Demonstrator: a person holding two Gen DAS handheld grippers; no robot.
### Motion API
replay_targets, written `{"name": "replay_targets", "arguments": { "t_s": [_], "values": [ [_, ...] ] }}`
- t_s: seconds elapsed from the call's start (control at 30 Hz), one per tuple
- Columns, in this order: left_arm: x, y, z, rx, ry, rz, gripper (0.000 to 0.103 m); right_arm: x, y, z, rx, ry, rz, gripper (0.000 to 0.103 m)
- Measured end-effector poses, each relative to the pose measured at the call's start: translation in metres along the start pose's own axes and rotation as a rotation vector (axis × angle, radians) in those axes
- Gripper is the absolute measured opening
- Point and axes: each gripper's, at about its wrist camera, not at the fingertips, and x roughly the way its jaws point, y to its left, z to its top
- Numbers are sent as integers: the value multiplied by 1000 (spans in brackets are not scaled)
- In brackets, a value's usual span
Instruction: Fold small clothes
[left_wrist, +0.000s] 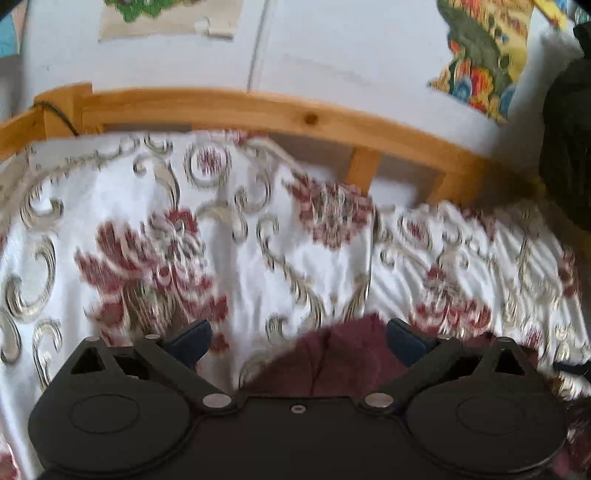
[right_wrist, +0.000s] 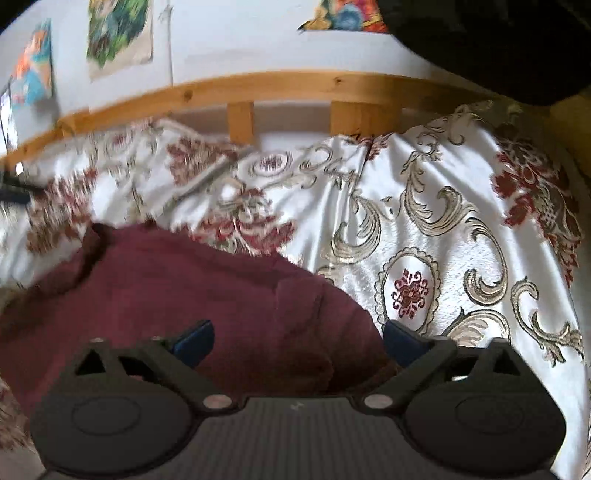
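Observation:
A dark maroon garment (right_wrist: 207, 291) lies on the flowered white bedspread (right_wrist: 443, 229). In the right wrist view it fills the lower left and runs under my right gripper (right_wrist: 299, 341), which is open with its blue-padded fingers (right_wrist: 195, 341) wide apart above the cloth, holding nothing. In the left wrist view only an edge of the maroon garment (left_wrist: 332, 362) shows, between and below the jaws of my left gripper (left_wrist: 297, 338). That gripper is open and empty too. The left view is blurred.
A wooden bed rail (left_wrist: 236, 107) runs along the far side of the bed, also seen in the right wrist view (right_wrist: 280, 86). Behind it is a white wall with colourful pictures (right_wrist: 120, 35). A dark bulky object (right_wrist: 498, 44) sits at the upper right.

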Motion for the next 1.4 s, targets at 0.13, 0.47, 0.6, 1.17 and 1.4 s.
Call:
{"name": "replay_targets", "arguments": {
  "t_s": [0.13,0.47,0.6,1.17,1.4],
  "values": [
    [-9,-7,-7,117,-29,-20,101,14,3,-1,-20,20,-53,23],
    [5,-24,-86,309,109,-64,101,-9,-60,-11,336,-56,-73,82],
    [4,-22,-98,303,116,-42,100,-51,-44,-37,287,-73,-46,84],
    [-12,5,-112,-7,89,-46,2,-112,8,-117,379,-165,62,13],
    [2,32,-115,-157,159,-44,12,-114,5,-129,455,-100,34,3]
  ]
}}
